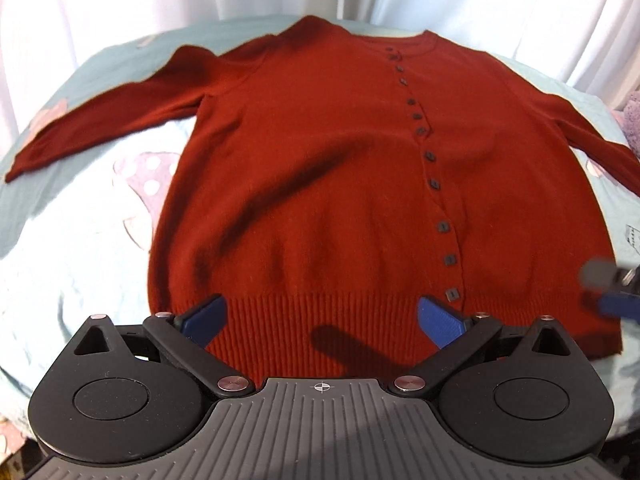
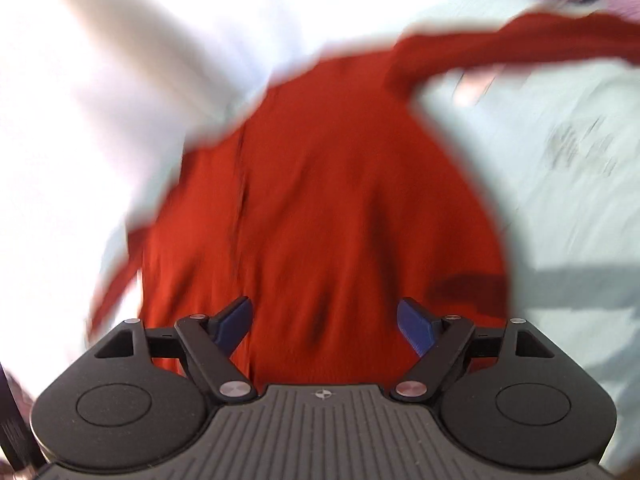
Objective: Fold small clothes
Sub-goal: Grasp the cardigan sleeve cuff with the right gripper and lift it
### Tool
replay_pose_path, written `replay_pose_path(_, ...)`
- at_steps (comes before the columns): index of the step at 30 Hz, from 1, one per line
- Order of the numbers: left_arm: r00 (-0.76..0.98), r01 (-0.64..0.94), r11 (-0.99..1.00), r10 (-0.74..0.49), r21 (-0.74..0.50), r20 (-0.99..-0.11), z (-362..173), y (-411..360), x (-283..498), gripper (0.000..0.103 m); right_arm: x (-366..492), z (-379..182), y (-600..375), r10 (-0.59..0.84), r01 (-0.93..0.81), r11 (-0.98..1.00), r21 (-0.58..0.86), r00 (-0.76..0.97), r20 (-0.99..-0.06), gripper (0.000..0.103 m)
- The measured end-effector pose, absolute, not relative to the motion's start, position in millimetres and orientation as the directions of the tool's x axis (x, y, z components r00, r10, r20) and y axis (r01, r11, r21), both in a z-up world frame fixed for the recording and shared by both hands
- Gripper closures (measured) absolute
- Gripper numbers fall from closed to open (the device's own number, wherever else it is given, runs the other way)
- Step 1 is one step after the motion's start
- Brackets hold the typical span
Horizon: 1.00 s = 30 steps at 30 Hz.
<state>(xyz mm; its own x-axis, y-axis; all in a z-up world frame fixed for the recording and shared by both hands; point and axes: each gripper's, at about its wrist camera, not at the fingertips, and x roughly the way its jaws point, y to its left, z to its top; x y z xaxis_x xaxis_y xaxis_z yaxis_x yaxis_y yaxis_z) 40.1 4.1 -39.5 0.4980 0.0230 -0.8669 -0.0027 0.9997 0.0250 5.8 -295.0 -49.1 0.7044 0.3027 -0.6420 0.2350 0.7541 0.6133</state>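
Nearest you in the left wrist view, your left claw point(image 1: 320, 320) stands spread over the ribbed hem of the one red cardigan point(image 1: 320, 168), with nothing between its two blue fingers point(image 1: 440, 320). The cardigan lies flat on a bed sheet point(image 1: 80, 240) printed with mushrooms, buttoned up, hem towards you and collar at 12 o'clock, one sleeve out to 9 o'clock and the other to 3. Its dark buttons point(image 1: 430, 156) run in a single column; you can count about twelve. At 3 o'clock a blurred piece of your right claw point(image 1: 612, 292) enters the picture. Only the right wrist view shows that right claw point(image 2: 324, 328) spread and empty above the cardigan point(image 2: 320, 200); it is blurred, so no buttons can be counted there. White curtains point(image 1: 120, 0) hang farthest back.
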Motion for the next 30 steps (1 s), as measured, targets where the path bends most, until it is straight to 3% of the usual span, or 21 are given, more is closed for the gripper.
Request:
replay_pose_path(3, 0.5, -0.027, 0.997, 0.074, 0.07, -0.863, -43, 7, 61, 0.0, 19, -48, -376, 0.107, 0.345, 0.711, 0.613, 0.809, -0.578, 0.022)
replay_pose_path(6, 0.511, -0.054, 0.997, 0.081, 0.062, -0.856, -48, 10, 80, 0.0, 22, -64, -457, -0.101, 0.549, 0.575, 0.606, 0.783, -0.614, 0.04)
replay_pose_path(7, 0.514, -0.062, 0.997, 0.061, 0.034, -0.856, -49, 12, 86, 0.0, 22, -74, -483, -0.147, 0.608, 0.512, 0.607, 0.758, -0.636, 0.041)
replay_pose_path(8, 0.514, -0.073, 0.997, 0.04, 0.002, -0.857, -50, 15, 91, 0.0, 21, -84, -504, -0.168, 0.649, 0.459, 0.606, 0.734, -0.658, 0.043)
replay_pose_path(11, 0.501, -0.14, 0.986, -0.005, -0.087, -0.866, -57, 24, 106, 0.0, 20, -115, -546, -0.177, 0.691, 0.329, 0.644, 0.715, -0.676, 0.062)
replay_pose_path(13, 0.498, -0.182, 0.977, -0.005, -0.11, -0.867, -61, 27, 114, 0.0, 18, -126, -561, -0.2, 0.672, 0.276, 0.687, 0.74, -0.643, 0.071)
replay_pose_path(15, 0.51, -0.213, 0.971, 0.016, -0.108, -0.86, -64, 30, 118, 0.0, 19, -132, -570, -0.212, 0.655, 0.242, 0.716, 0.756, -0.619, 0.075)
replay_pose_path(20, 0.524, -0.187, 0.98, 0.041, -0.068, -0.851, -71, 29, 122, 0.0, 31, -137, -582, -0.223, 0.65, 0.243, 0.72, 0.76, -0.61, 0.096)
replay_pose_path(25, 0.496, -0.163, 0.983, 0.006, -0.086, -0.868, -77, 35, 126, 0.0, 47, -103, -566, -0.325, 0.696, 0.377, 0.611, 0.717, -0.617, 0.097)
replay_pose_path(28, 0.485, -0.162, 0.977, -0.045, -0.14, -0.874, -79, 44, 127, 0.0, 77, -37, -501, -0.396, 0.62, 0.638, 0.456, 0.773, -0.496, 0.097)
replay_pose_path(30, 0.45, -0.172, 0.968, -0.09, -0.185, -0.889, -85, 51, 130, 0.0, 96, 2, -437, -0.28, 0.434, 0.809, 0.396, 0.877, -0.391, 0.097)
